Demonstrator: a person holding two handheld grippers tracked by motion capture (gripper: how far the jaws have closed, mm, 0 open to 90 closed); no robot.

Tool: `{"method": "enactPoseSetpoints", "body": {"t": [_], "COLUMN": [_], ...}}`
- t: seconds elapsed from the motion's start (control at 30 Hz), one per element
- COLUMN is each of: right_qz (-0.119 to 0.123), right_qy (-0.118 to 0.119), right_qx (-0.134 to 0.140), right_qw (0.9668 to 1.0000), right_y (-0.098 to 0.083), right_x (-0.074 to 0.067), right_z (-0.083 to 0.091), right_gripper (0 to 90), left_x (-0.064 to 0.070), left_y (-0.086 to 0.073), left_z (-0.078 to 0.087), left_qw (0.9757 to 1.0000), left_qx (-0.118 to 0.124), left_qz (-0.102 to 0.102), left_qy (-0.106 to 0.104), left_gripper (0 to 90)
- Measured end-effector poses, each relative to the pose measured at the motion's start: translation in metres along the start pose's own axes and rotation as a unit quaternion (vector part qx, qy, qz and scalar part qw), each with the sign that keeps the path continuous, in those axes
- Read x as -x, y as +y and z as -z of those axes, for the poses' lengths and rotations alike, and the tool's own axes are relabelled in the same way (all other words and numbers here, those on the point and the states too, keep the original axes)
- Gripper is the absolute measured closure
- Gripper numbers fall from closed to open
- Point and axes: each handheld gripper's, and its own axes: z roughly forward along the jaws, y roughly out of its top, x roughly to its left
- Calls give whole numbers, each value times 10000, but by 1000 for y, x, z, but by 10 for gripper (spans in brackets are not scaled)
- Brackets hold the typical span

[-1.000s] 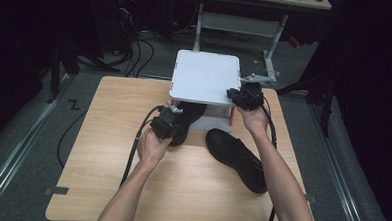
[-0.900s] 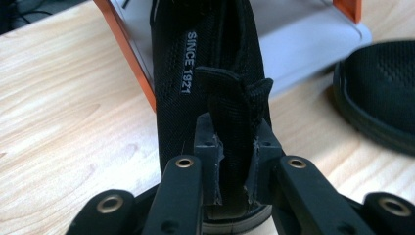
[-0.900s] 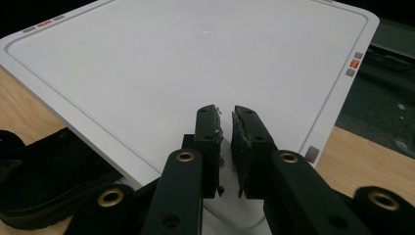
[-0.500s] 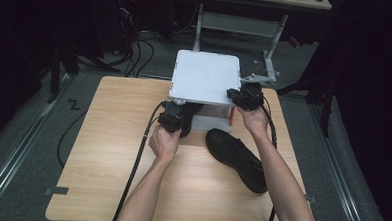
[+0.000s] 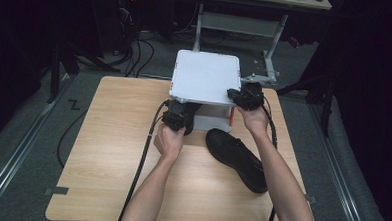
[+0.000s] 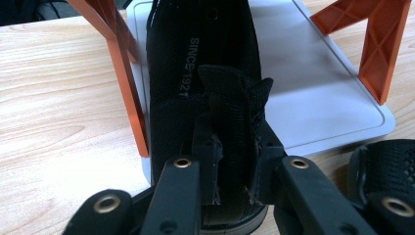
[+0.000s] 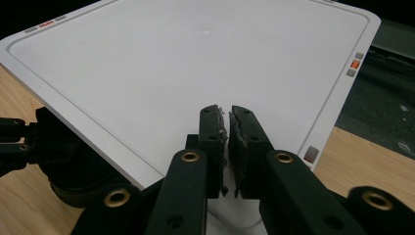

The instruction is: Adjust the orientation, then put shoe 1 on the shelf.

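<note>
Dark room around a wooden table (image 5: 107, 151), with cables on the floor behind it that are hard to make out. On the table, a white stand (image 5: 205, 76) with orange legs (image 6: 129, 88) and a lower shelf (image 6: 313, 83).

From the high view, one black shoe (image 6: 195, 73) lying on that lower shelf, mostly hidden under the top plate (image 7: 195, 63). In the left gripper view, toe end cut off by the upper edge, white letters readable on the insole.

Left tongs (image 6: 234, 132) clamped on the heel collar of this shoe, fabric pinched between both pads, though just loosened a little. Bottom of the heel covered by the tongs themselves.

Right tongs (image 7: 228, 115) just brought fully together, nothing between them, over the front right corner of the top plate. Touching it or not, impossible to tell.

Second shoe (image 5: 237, 157) flat on the table, just in front of the stand, near the right forearm. In the left gripper view, only a corner of it at the right edge.
</note>
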Motion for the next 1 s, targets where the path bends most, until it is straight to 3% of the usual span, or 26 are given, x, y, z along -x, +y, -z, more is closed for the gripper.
{"method": "enactPoseSetpoints", "body": {"t": [0.17,0.2,0.3,0.33,0.53,0.63,0.8,0.83,0.97,1.0], "right_qz": [9,10,37,51,59,47,49,49,39,14], "right_qy": [44,76,52,20,32,32,-47,-47,-96,-109], "right_qx": [-9,-4,-15,-22,-33,-37,-90,-90,-225,-239], "right_qw": [10000,10000,10000,10000,10000,10000,9999,9999,9997,9997], "right_y": [0,0,0,0,0,0,1,1,5,5], "right_x": [1,2,1,1,1,2,1,1,1,1], "right_z": [0,0,0,0,1,2,3,3,4,4], "right_gripper": [839,840,839,839,831,819,785,785,722,716], "left_x": [-1,-1,-2,-3,-12,-17,-37,-37,-67,-67], "left_y": [2,3,5,7,13,15,15,15,7,7], "left_z": [-1,1,4,7,18,27,52,52,74,74], "left_qw": [9999,9999,9997,9993,9984,9981,9962,9962,9966,9966], "left_qx": [11,20,2,-94,-210,-130,-50,-50,-39,-39], "left_qz": [67,64,60,149,284,256,272,272,295,295], "left_qy": [-85,-156,-236,-333,-451,-537,-823,-823,-771,-771], "left_gripper": [746,669,603,543,476,439,408,403,397,397]}}
